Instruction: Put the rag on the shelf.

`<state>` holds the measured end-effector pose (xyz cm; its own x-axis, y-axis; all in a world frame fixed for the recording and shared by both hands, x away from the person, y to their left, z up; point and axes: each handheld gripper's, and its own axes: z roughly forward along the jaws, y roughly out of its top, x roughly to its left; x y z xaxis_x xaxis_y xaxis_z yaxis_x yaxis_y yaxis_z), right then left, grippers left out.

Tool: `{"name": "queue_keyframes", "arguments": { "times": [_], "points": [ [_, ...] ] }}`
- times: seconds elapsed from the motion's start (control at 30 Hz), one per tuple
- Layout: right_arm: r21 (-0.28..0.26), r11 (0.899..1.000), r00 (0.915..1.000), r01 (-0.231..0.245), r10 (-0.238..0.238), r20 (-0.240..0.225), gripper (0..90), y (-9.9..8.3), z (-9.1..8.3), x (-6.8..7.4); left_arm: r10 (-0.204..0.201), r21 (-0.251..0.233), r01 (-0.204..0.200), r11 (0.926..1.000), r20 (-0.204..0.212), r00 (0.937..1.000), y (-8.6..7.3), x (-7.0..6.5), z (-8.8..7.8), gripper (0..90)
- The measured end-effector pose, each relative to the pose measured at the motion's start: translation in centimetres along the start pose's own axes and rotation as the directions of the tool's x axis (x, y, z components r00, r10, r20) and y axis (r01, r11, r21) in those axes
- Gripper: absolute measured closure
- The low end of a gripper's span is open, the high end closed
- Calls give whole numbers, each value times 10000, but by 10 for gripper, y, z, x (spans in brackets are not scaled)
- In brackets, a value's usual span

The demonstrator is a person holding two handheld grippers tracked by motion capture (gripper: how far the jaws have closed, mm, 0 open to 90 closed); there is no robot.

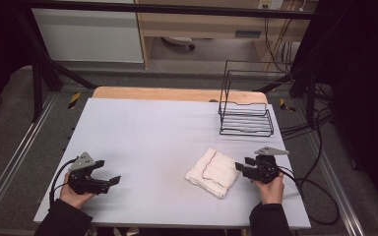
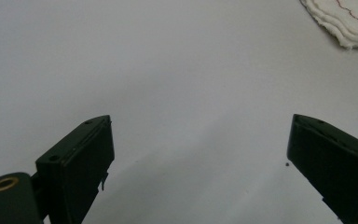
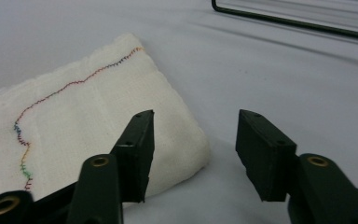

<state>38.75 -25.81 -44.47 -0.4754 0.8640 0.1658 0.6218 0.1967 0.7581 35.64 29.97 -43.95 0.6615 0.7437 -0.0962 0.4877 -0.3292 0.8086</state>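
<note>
White folded cloth (image 1: 212,172) lies near-right on the table (image 1: 147,132), its long axis running far-left to near-right, just left of the right gripper (image 1: 242,168), jaws parted, empty. The left gripper (image 1: 109,181), wide open and empty, sits well apart.

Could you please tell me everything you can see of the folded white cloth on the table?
The cloth is white, looks soft and woven like a towel, and is folded into a thick, roughly square pad with stacked layers showing at its edge. A wavy line of multicoloured stitching runs across its top. It lies flat on the grey table, right of centre, in front of the black wire rack and apart from it. The right tool is open at its near corner, jaws not closed on it; whether a jaw touches it is unclear.
</note>
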Motion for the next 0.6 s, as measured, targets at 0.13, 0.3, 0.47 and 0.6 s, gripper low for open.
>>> {"name": "queue_keyframes", "arguments": {
  "times": [0.13, 0.3, 0.47, 0.6],
  "points": [
    [203, 9998, 9999, 24, -27, 101, 560, -1, 5, 0, 7, 10, -7, 10000, 8, 10000, 0, 0, 0, 71],
    [395, 9992, 9999, 30, -34, 95, 608, -2, 9, 1, -21, 54, 21, 10000, -12, 10000, 0, -1, 1, 71],
    [600, 9975, 9993, -361, 367, -90, 680, -2, 11, 3, -8, 116, 9, 9999, -77, 10000, 1, -1, 3, 72],
    [636, 9964, 9983, -555, 566, -163, 714, -1, 12, 3, 15, 265, -13, 9996, -103, 9999, 3, -2, 7, 71]
  ]
}}
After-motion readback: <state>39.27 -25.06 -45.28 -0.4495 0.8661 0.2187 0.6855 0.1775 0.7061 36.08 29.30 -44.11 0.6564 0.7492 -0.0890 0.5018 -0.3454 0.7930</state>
